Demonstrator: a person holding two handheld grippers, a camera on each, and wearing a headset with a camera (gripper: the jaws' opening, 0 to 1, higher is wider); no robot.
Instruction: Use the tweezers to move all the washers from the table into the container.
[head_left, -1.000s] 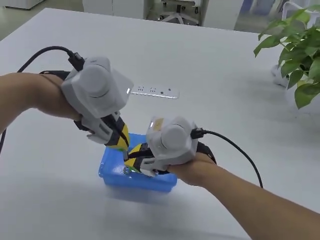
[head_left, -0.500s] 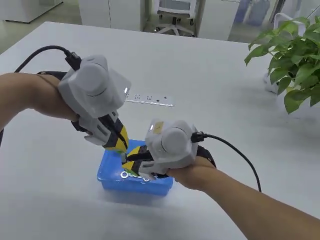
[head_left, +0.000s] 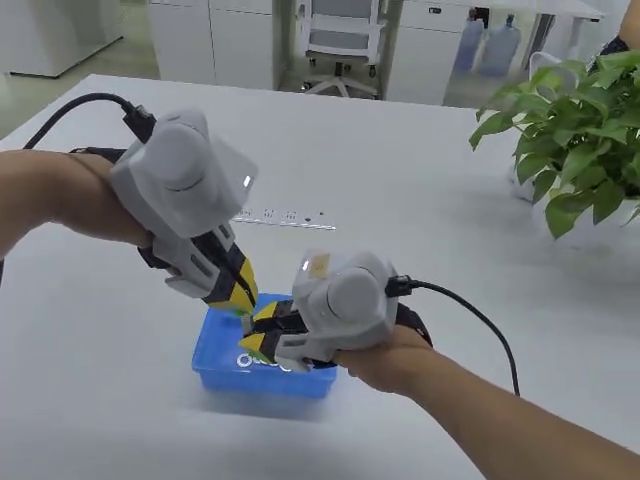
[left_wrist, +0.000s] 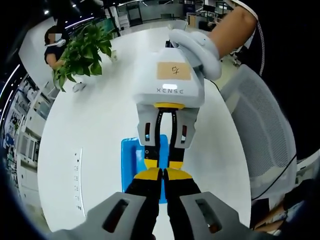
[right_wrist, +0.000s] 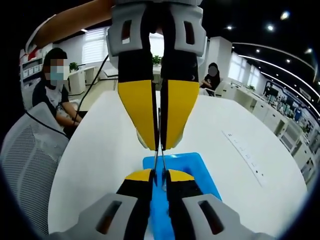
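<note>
A blue container (head_left: 215, 350) stands on the white table (head_left: 420, 200); pale ring shapes, probably washers (head_left: 264, 361), show through its front wall. My left gripper (head_left: 240, 300) points down over the container. My right gripper (head_left: 256, 336) comes in from the right and meets it tip to tip. In the right gripper view, thin metal tweezers (right_wrist: 158, 159) run from between the left gripper's (right_wrist: 160, 146) yellow jaws down between my right gripper's (right_wrist: 160, 178) own jaws, above the container (right_wrist: 187, 165). Both pairs of jaws look shut on the tweezers. In the left gripper view my left gripper (left_wrist: 162, 175) faces the right gripper (left_wrist: 162, 163).
A white power strip (head_left: 285, 217) lies behind the container. A potted plant (head_left: 570, 130) stands at the table's far right. Black cables trail from both grippers. An office chair (head_left: 335, 35) and cabinets are beyond the table. A seated person (right_wrist: 55, 95) is visible in the right gripper view.
The head camera has tilted up, showing more of the room. Both grippers stay tip to tip over the container, barely shifted.
</note>
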